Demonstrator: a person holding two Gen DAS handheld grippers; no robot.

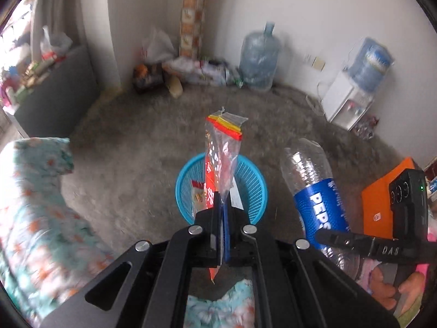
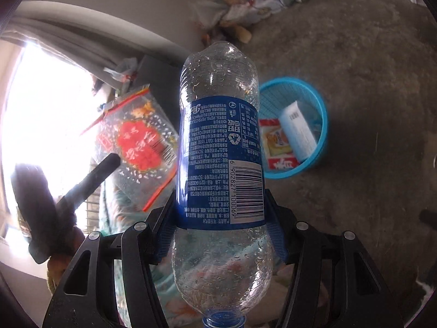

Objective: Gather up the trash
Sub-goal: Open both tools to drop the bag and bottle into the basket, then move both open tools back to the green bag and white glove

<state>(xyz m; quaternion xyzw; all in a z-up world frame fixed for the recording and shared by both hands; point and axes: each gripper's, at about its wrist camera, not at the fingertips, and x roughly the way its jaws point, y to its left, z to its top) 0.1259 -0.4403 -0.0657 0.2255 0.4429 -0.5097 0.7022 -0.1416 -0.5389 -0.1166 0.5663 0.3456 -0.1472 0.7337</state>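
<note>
My left gripper (image 1: 223, 207) is shut on a clear plastic snack bag (image 1: 222, 153) with red print and a red-yellow zip edge, held upright above a blue mesh basket (image 1: 251, 191) on the floor. My right gripper (image 2: 221, 218) is shut on an empty Pepsi bottle (image 2: 218, 125) with a blue label, base pointing forward, cap toward the camera. That bottle (image 1: 314, 191) shows to the right in the left wrist view, and the snack bag (image 2: 139, 139) shows to the left in the right wrist view. The blue basket (image 2: 316, 101) holds a white box (image 2: 297, 131) and a red-edged wrapper (image 2: 275, 142).
A floral quilt (image 1: 35, 207) lies at the left edge. An orange box (image 1: 382, 191) sits right. Along the far wall stand a large water jug (image 1: 259, 60), a white water dispenser (image 1: 352, 93), bags and clutter (image 1: 174, 65), and a grey cabinet (image 1: 57, 87).
</note>
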